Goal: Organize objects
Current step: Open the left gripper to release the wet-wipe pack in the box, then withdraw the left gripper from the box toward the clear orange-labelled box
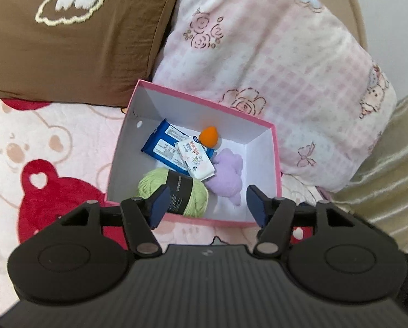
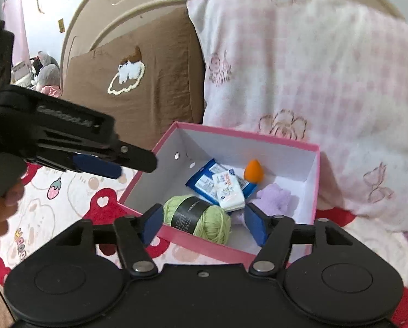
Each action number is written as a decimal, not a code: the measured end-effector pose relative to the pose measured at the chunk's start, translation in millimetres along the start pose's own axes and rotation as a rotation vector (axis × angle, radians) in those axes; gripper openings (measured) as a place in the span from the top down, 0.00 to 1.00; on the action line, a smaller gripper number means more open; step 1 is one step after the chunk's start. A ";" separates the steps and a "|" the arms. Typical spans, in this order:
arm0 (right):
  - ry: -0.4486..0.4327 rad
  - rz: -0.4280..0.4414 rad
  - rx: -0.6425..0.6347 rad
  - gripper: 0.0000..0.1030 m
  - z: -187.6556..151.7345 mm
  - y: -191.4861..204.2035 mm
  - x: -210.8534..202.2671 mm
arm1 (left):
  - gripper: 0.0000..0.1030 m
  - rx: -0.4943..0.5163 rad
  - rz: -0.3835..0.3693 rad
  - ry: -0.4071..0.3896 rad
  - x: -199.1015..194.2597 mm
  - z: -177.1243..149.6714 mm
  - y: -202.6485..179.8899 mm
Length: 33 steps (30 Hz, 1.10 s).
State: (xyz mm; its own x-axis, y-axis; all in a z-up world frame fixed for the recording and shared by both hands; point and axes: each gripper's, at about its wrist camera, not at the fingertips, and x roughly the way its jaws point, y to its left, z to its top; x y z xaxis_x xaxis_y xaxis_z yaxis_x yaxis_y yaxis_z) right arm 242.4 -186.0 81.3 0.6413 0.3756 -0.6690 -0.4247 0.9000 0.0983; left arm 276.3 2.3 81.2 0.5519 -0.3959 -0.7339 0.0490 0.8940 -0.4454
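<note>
A pink box (image 1: 204, 103) (image 2: 245, 134) with a white inside lies open on the bed. In it are a green yarn ball (image 1: 149, 184) (image 2: 217, 220), a blue wipes pack (image 1: 160, 142) (image 2: 201, 183), a white tissue pack (image 1: 195, 160) (image 2: 230, 190), an orange sponge (image 1: 208, 136) (image 2: 253, 170) and a purple plush (image 1: 228, 175) (image 2: 275, 198). My left gripper (image 1: 208, 205) hovers open over the box's near edge, nothing between its pads. My right gripper (image 2: 204, 222) hangs open above the same edge, also empty. The left gripper (image 2: 116, 161) shows side-on in the right wrist view, held by a hand (image 2: 1, 205).
A brown pillow (image 1: 67, 41) and a pink checked pillow (image 1: 258, 54) lean just behind the box. The bedspread (image 1: 40, 150) with red bears lies to the left. A gold cloth (image 1: 390, 164) sits at the right, a headboard (image 2: 149, 0) and plush toys (image 2: 45, 71) further back.
</note>
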 end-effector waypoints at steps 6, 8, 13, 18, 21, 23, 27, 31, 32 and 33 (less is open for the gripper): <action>-0.015 0.020 0.008 0.11 0.4 3.8 -30.1 | 0.22 0.052 0.009 -0.008 -31.2 -16.8 -4.8; -0.005 0.007 -0.009 0.11 -1.6 8.4 -36.8 | 0.15 0.057 0.012 -0.003 -37.2 -22.3 -4.5; 0.017 -0.022 -0.049 0.10 -9.1 17.1 -49.6 | 0.07 0.094 0.024 0.013 -49.5 -37.4 -6.1; 0.027 -0.028 -0.048 0.08 -18.8 18.9 -60.6 | 0.03 0.117 0.036 0.035 -57.5 -49.9 -7.0; 0.041 -0.016 -0.052 0.08 -25.7 17.9 -65.1 | 0.03 0.126 0.046 0.049 -59.5 -55.1 -7.8; 0.044 0.000 -0.049 0.08 -28.8 15.5 -69.2 | 0.03 0.138 0.053 0.056 -60.8 -57.6 -8.7; 0.044 0.054 -0.014 0.08 -34.6 6.9 -78.6 | 0.02 0.169 0.029 0.061 -64.0 -64.5 -10.6; 0.075 0.061 -0.026 0.08 -44.2 3.8 -84.8 | 0.00 0.192 0.010 0.078 -67.0 -73.6 -13.4; 0.088 0.064 -0.028 0.08 -46.3 3.1 -85.2 | 0.00 0.198 0.008 0.083 -68.3 -76.3 -14.3; 0.102 0.071 -0.029 0.08 -48.2 1.6 -85.1 | 0.00 0.206 0.008 0.082 -69.6 -79.2 -15.6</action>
State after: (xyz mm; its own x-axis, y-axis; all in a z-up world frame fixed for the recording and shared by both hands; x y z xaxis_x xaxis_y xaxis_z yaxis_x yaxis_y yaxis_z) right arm 156.3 -227.1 102.9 0.5409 0.4126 -0.7330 -0.4860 0.8645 0.1280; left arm 171.2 -0.7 98.6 0.4841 -0.3968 -0.7799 0.2182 0.9179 -0.3315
